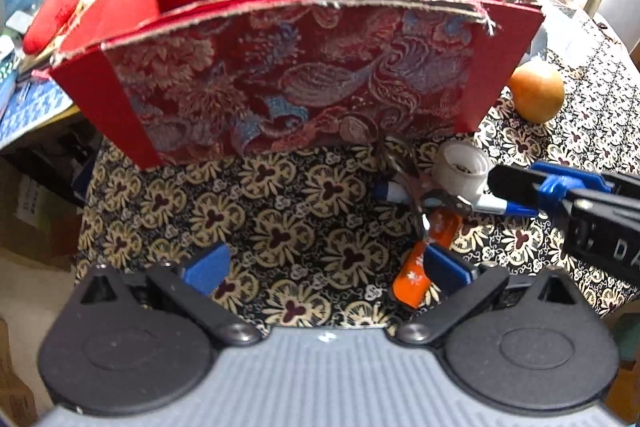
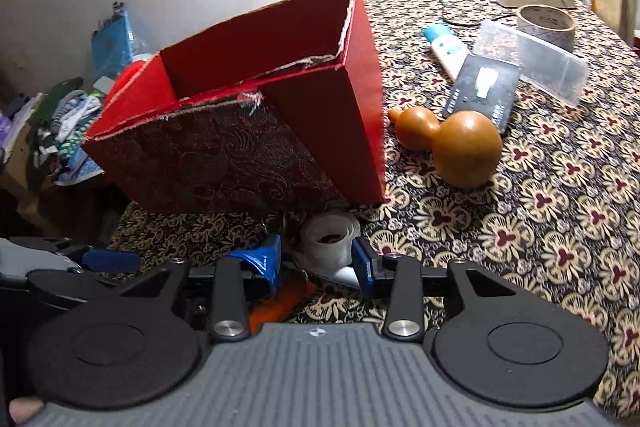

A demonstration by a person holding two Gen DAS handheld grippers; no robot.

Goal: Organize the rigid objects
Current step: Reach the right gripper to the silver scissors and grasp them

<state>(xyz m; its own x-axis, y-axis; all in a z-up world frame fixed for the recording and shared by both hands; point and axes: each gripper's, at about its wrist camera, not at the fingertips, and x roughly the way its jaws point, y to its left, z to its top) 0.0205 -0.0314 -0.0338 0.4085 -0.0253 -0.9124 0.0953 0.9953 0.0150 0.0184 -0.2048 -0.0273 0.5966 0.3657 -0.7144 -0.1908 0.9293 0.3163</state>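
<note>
The red box (image 1: 304, 67) stands open near the tabletop's left edge, on the flowered cloth (image 1: 280, 227). What can be seen of its inside looks bare. In front of it lie a white cup (image 1: 460, 171), a blue and white pen (image 1: 492, 205), a metal clip (image 1: 416, 187) and an orange lighter (image 1: 416, 275). The cup holds dark bits.

The left gripper (image 1: 324, 267) hangs wide open over the cloth, its right finger just beside the lighter. The right gripper (image 2: 316, 263) has its jaws partly apart around the pen; I cannot tell if they squeeze it.

Only the right view shows the whole brown gourd (image 2: 460, 147), a black gadget (image 2: 480, 91), a clear case (image 2: 532, 63), a tube (image 2: 444, 47) and a tape roll (image 2: 546, 23).
</note>
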